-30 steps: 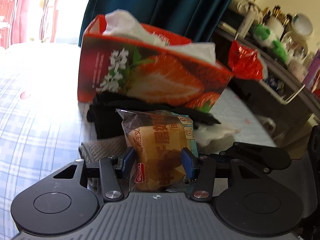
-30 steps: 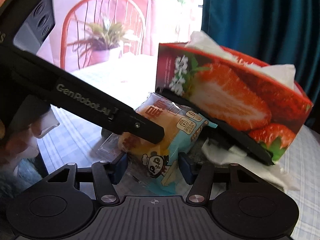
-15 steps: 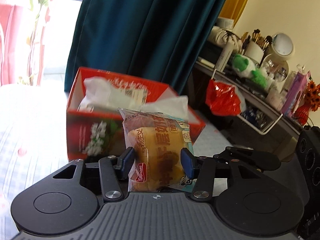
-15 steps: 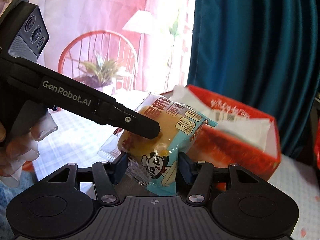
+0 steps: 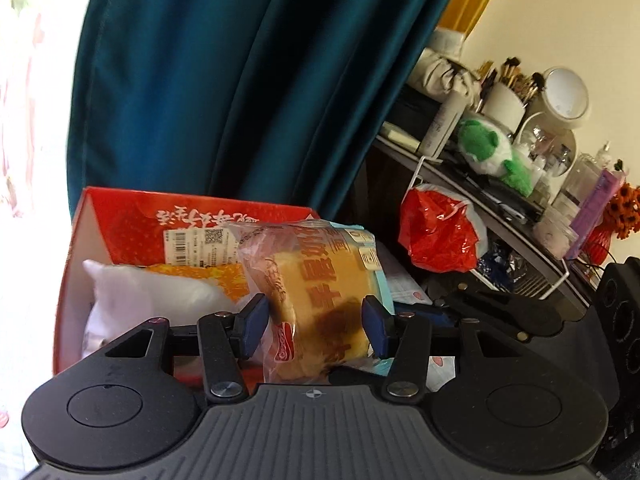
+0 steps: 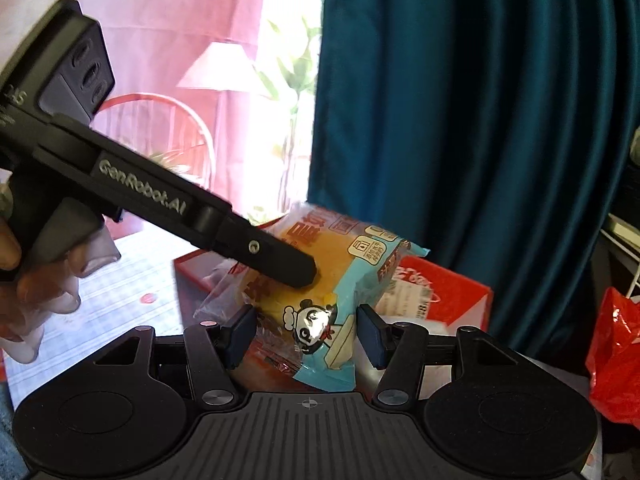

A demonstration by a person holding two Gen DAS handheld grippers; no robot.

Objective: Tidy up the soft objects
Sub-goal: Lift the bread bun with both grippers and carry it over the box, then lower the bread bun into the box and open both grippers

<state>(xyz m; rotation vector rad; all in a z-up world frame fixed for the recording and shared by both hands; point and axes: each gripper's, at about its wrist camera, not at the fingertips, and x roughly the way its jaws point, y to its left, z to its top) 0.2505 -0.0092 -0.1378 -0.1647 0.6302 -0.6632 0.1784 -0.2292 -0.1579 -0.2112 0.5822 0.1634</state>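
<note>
A wrapped yellow sponge cake [image 5: 320, 300] in a clear and light-blue packet is held up in the air. My left gripper [image 5: 314, 326] is shut on it. My right gripper [image 6: 306, 334] is shut on the same packet [image 6: 324, 312] from its other end. The left gripper's black finger [image 6: 276, 258] lies across the cake in the right wrist view. Below and behind stands an open red strawberry-print box [image 5: 132, 220] with a white soft bundle [image 5: 144, 296] and an orange packet [image 5: 212, 276] inside. The box also shows in the right wrist view [image 6: 452, 300].
A teal curtain [image 5: 240, 80] hangs behind the box. A red plastic bag [image 5: 436, 232] hangs off a cluttered shelf [image 5: 500, 200] on the right. A blue checked tablecloth [image 6: 120, 280] covers the table, with a red chair [image 6: 168, 136] beyond.
Both grippers have lifted the cake from the table in front of the box to above the box's rim. The box's inside has come into view. Both stay shut on the packet.
</note>
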